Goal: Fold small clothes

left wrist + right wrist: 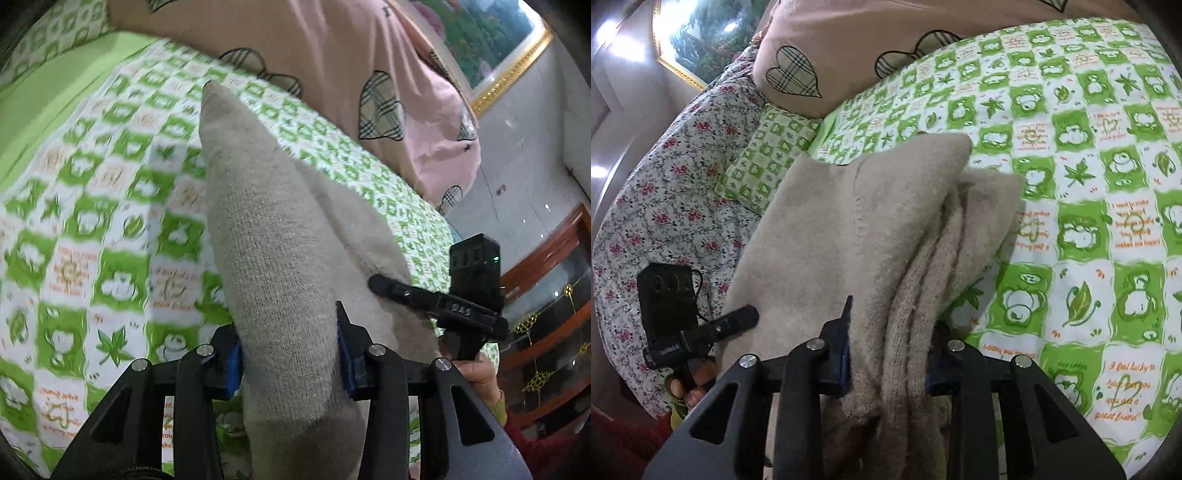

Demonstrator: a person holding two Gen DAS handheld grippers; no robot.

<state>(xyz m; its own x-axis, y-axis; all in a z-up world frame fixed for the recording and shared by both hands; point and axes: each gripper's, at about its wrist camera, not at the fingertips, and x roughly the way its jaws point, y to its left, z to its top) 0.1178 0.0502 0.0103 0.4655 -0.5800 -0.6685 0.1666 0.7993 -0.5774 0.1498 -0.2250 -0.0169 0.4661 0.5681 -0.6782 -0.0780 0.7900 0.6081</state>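
Observation:
A beige knitted garment (266,236) stretches away from my left gripper (290,347), which is shut on a thick fold of it between the blue pads. In the right wrist view the same beige garment (871,221) lies bunched in layered folds, and my right gripper (890,339) is shut on the bundle. Each view shows the other gripper at the garment's side: the right gripper (373,282) at the right, held by a hand (480,373), and the left gripper (753,314) at the left. The cloth hangs just above the bed.
A green and white patterned sheet (92,229) covers the bed (1089,184). A pink pillow with plaid hearts (332,66) lies at its head, and a small green checked pillow (764,158) and a floral quilt (665,206) are beside it. A framed picture (495,48) hangs on the wall; a wooden cabinet (546,317) stands at right.

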